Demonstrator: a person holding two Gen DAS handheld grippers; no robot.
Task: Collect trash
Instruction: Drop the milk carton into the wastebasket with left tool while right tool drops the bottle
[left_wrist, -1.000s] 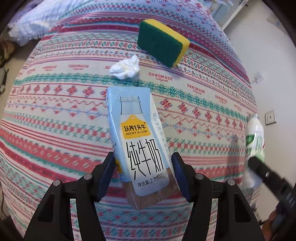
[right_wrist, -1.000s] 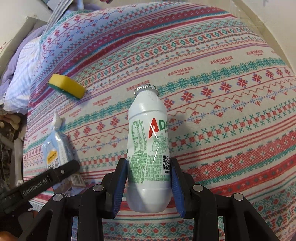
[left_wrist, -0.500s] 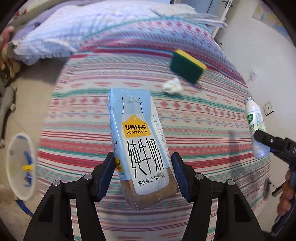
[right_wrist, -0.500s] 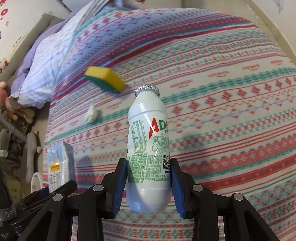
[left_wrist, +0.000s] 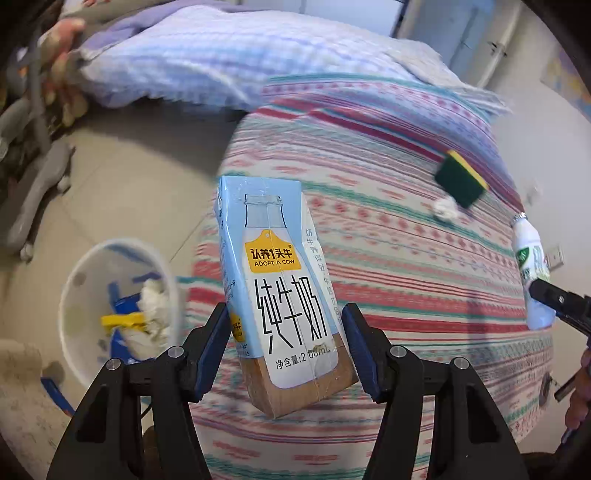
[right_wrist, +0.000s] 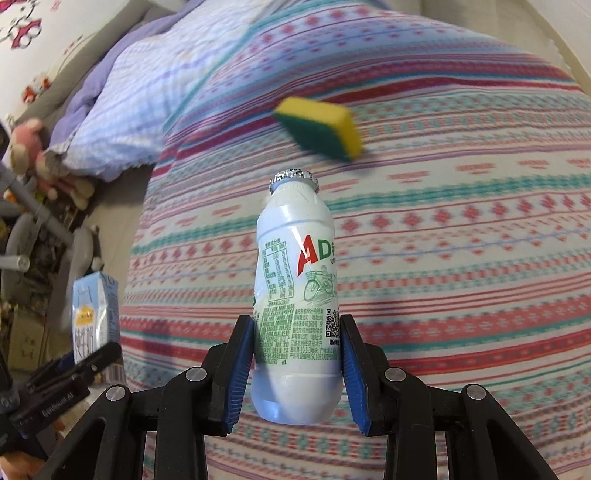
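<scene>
My left gripper (left_wrist: 286, 349) is clamped on the milk carton (left_wrist: 275, 291), pads pressing both sides, carton upright between them. My right gripper (right_wrist: 297, 363) is clamped on the white drink bottle (right_wrist: 295, 299), foil cap up. Both grips unchanged from a second ago — what changed is the view: a second back the left camera showed only bedspread, now the white bin (left_wrist: 122, 306) on the floor sits lower left of the carton, already holding tissue and wrappers. So both hands have swung off the bed (left_wrist: 406, 277) toward the bin; I'd call this the carry, drop-off next, carton likely first. Still on the bed: the sponge (right_wrist: 319, 129) and a crumpled tissue (left_wrist: 445, 208) beside it — touching or not, too blurred to say. The tissue remains to collect.
</scene>
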